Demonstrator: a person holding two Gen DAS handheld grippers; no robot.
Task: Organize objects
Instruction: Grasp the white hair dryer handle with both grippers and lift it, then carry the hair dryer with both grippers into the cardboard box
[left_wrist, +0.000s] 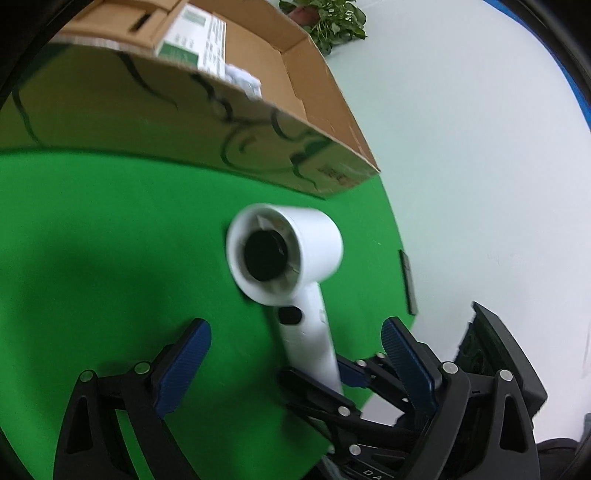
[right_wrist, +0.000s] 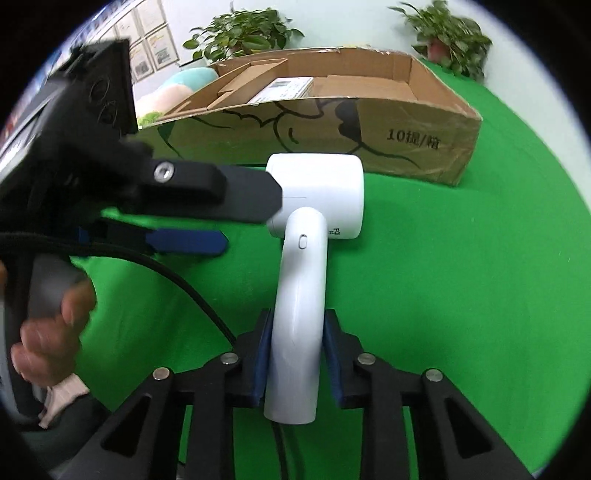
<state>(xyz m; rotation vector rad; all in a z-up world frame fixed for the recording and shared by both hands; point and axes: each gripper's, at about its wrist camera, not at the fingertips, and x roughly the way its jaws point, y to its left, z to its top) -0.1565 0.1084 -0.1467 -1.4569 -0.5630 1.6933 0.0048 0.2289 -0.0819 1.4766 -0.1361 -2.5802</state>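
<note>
A white hair dryer (right_wrist: 306, 229) is held above the green cloth (right_wrist: 461, 295). My right gripper (right_wrist: 297, 354) is shut on its handle, with the barrel pointing away toward the cardboard box (right_wrist: 388, 129). In the left wrist view the dryer (left_wrist: 284, 254) shows nozzle-on, with my right gripper (left_wrist: 341, 373) clamped on the handle. My left gripper (left_wrist: 295, 350) is open and empty, its blue pads wide apart on either side of the handle without touching. It also shows at the left of the right wrist view (right_wrist: 240, 218), beside the barrel.
The open cardboard box (left_wrist: 207, 122) holds a white and green carton (left_wrist: 192, 37) and a white packet (left_wrist: 243, 79). Potted plants (right_wrist: 447, 33) stand behind it. A dark flat remote (left_wrist: 407, 280) lies at the cloth's right edge. A white floor (left_wrist: 480, 147) lies beyond.
</note>
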